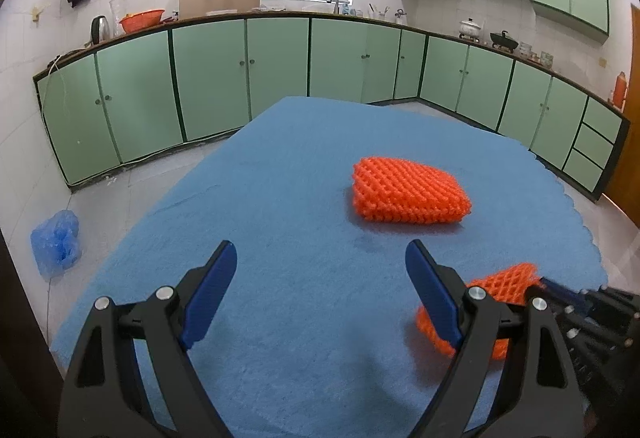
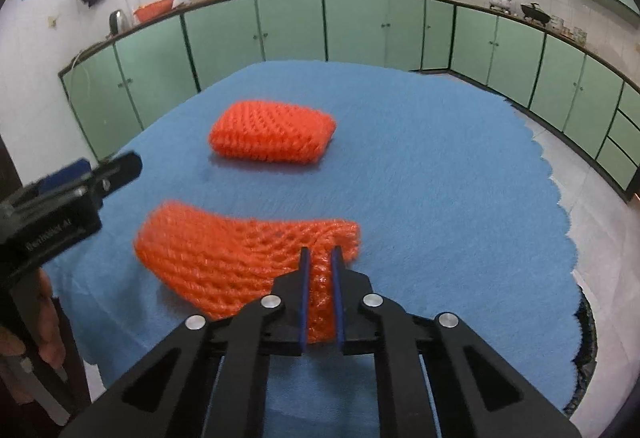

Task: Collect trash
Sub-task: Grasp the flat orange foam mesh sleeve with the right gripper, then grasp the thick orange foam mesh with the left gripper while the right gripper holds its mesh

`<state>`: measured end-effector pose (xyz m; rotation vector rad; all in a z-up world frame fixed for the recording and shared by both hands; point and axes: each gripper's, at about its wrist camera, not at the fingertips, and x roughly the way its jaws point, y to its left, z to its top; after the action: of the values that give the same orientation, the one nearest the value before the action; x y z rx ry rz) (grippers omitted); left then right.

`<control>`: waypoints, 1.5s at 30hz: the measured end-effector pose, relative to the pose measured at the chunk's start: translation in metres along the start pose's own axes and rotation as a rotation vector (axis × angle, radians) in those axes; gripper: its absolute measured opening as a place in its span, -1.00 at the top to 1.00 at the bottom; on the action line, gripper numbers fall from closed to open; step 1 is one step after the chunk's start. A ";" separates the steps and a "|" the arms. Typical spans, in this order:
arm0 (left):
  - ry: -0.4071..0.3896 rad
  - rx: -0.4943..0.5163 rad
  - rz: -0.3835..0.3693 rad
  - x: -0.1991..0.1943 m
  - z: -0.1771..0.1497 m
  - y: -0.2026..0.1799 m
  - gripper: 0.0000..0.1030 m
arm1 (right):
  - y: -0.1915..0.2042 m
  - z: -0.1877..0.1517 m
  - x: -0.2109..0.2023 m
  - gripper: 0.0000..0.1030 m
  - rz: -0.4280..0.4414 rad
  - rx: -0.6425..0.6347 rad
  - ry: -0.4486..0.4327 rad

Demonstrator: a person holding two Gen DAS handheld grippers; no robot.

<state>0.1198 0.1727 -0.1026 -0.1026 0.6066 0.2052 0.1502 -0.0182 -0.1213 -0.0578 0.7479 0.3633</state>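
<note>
Gripped foam net [image 2: 244,258] (orange)

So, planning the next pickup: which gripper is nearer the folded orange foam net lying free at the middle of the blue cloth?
Left. The left gripper is open, facing the folded orange foam net; the right gripper sits farther back, shut on the other orange net.

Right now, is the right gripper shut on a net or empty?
Shut: the right gripper pinches the near orange foam net between its blue fingers.
</note>
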 end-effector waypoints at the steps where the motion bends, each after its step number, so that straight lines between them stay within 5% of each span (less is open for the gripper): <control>1: -0.002 0.001 -0.004 0.001 0.002 -0.002 -0.62 | -0.003 0.002 -0.002 0.81 -0.006 0.005 -0.009; 18: 0.018 0.024 -0.069 0.058 0.039 -0.073 -0.62 | -0.104 0.044 -0.018 0.82 -0.172 0.161 -0.137; 33: 0.171 0.003 -0.060 0.121 0.046 -0.077 -0.62 | -0.110 0.043 0.004 0.82 -0.168 0.175 -0.124; 36: 0.183 -0.003 -0.071 0.125 0.046 -0.075 -0.38 | -0.108 0.043 0.007 0.81 -0.168 0.176 -0.118; 38: 0.170 -0.001 -0.076 0.124 0.047 -0.077 0.10 | -0.108 0.043 0.007 0.82 -0.166 0.177 -0.115; 41: 0.159 0.012 -0.082 0.121 0.047 -0.081 0.48 | -0.107 0.044 0.006 0.82 -0.165 0.177 -0.117; 45: 0.129 -0.002 -0.093 0.113 0.047 -0.083 0.57 | -0.108 0.044 0.001 0.81 -0.166 0.176 -0.124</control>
<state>0.2545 0.1174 -0.1261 -0.1461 0.7284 0.1096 0.2171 -0.1104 -0.0979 0.0676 0.6449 0.1402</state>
